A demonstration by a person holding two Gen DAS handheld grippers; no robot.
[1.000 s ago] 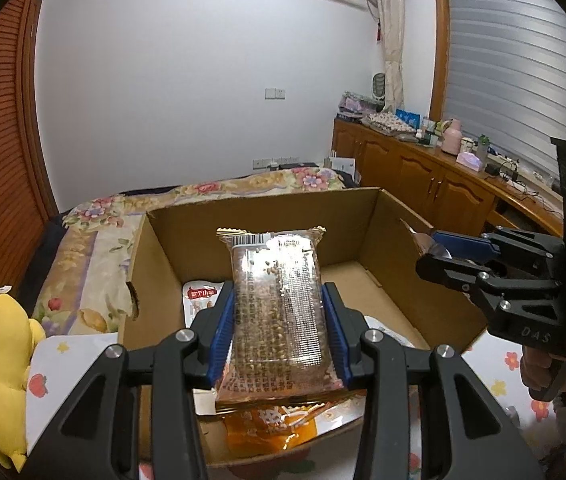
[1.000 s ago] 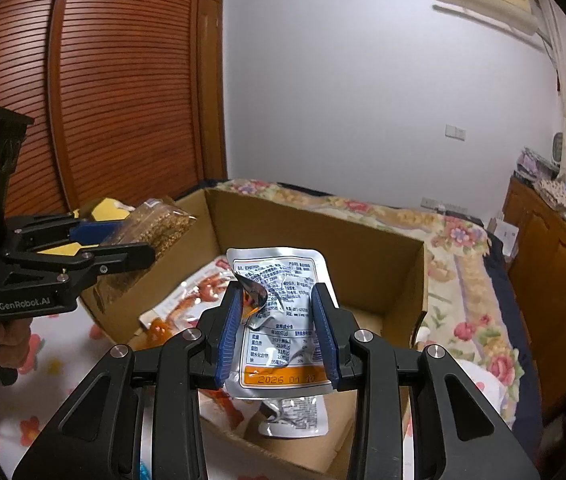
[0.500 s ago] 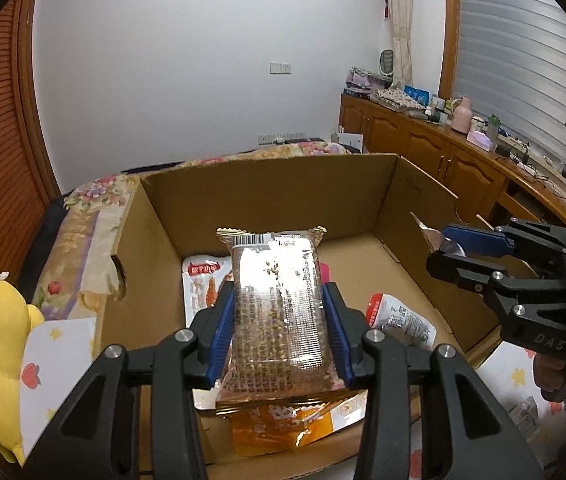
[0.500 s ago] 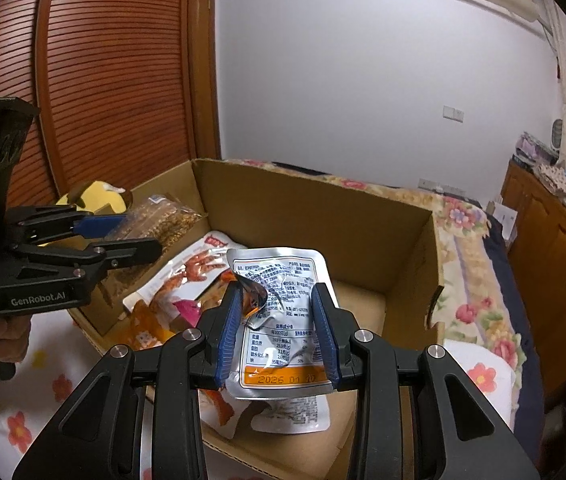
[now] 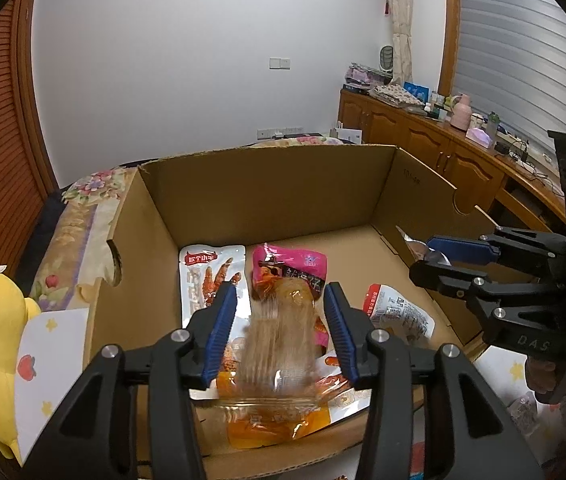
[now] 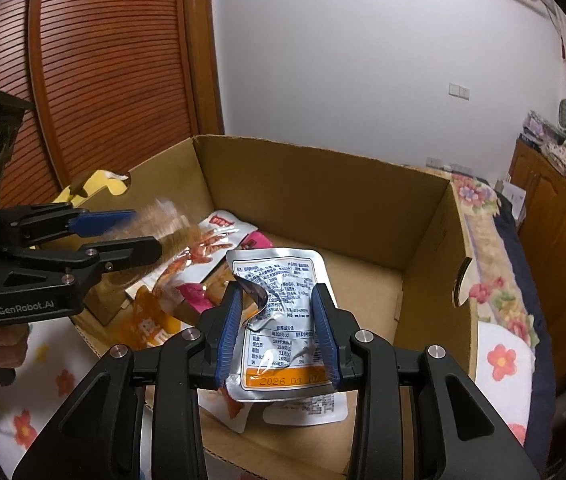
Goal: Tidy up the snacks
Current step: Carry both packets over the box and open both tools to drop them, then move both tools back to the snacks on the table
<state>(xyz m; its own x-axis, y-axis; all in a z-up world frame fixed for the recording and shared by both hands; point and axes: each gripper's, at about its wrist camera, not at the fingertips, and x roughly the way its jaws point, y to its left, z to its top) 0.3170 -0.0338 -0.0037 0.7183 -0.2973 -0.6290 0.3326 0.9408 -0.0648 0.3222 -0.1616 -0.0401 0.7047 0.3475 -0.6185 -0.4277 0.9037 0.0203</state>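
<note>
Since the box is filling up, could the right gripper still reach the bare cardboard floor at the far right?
Probably yes: the cardboard box is open-topped and that floor looks bare, with the right gripper above it, though clamping a silver packet.

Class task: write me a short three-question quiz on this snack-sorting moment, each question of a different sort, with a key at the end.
1. True or false: the right tool grips a silver pouch above the cardboard box.
2. Multiple choice: the clear packet between the left tool's blue pads is
A. clamped tight
B. blurred, slipping free of jaws that have just been opening
C. lying outside the box
3. Fill in: the packet lying beside the pink packet, nearer the box's left wall in the left wrist view, is white and ____.

Key: 1 true; 2 B; 3 red
</note>
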